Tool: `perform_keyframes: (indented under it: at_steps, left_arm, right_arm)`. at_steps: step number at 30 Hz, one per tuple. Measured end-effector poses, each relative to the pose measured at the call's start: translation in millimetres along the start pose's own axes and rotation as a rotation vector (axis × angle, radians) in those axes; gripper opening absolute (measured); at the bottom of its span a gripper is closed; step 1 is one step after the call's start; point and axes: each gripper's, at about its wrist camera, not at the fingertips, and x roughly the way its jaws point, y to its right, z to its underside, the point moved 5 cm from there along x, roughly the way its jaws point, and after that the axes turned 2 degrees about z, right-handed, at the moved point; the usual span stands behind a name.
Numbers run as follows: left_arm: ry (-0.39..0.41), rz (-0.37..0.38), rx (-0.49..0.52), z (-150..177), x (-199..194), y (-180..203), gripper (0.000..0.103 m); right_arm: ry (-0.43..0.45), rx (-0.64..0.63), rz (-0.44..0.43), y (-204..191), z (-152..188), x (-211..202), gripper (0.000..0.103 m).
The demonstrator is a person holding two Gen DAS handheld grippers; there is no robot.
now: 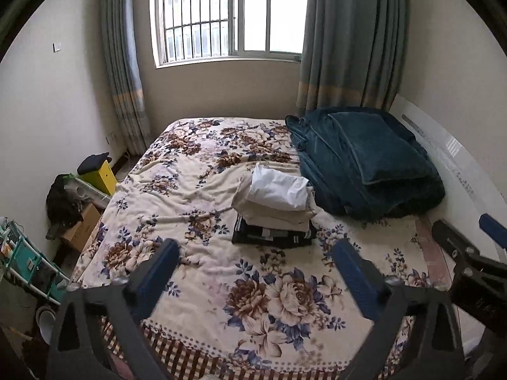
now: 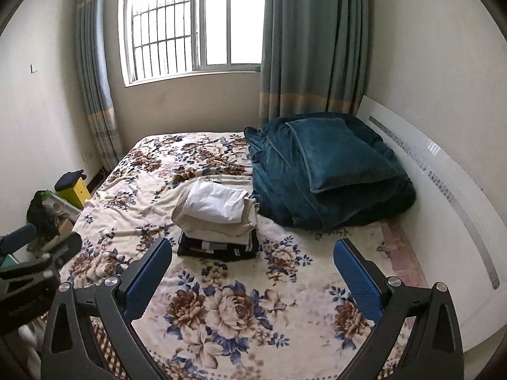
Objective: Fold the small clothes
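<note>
A stack of folded clothes (image 1: 275, 209) (image 2: 218, 218) sits mid-bed on the floral blanket (image 1: 202, 272) (image 2: 228, 310): dark garments at the bottom, beige ones above, a white one (image 1: 279, 190) (image 2: 215, 204) on top. My left gripper (image 1: 256, 253) hovers over the near part of the bed, short of the stack, jaws wide open and empty. My right gripper (image 2: 253, 253) is likewise open and empty, in front of the stack. In the left wrist view, the right gripper's fingers (image 1: 456, 240) show at the right edge. The left gripper's fingers (image 2: 41, 243) show at the left edge of the right wrist view.
A heaped teal blanket with a pillow (image 1: 367, 164) (image 2: 329, 171) fills the bed's far right. A white headboard (image 1: 450, 161) (image 2: 443, 196) runs along the right side. Boxes, a yellow box (image 1: 101, 174) and a shelf (image 1: 28, 262) crowd the floor at left. Window and curtains stand behind.
</note>
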Motion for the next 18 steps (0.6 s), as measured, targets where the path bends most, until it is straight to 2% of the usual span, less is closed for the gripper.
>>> perform_keyframes:
  at_steps: [18]
  left_arm:
    - [0.063, -0.029, 0.0, -0.9, -21.3, 2.7, 0.103]
  right_arm:
    - [0.001, -0.009, -0.016, 3.2, -9.0, -5.8, 0.103]
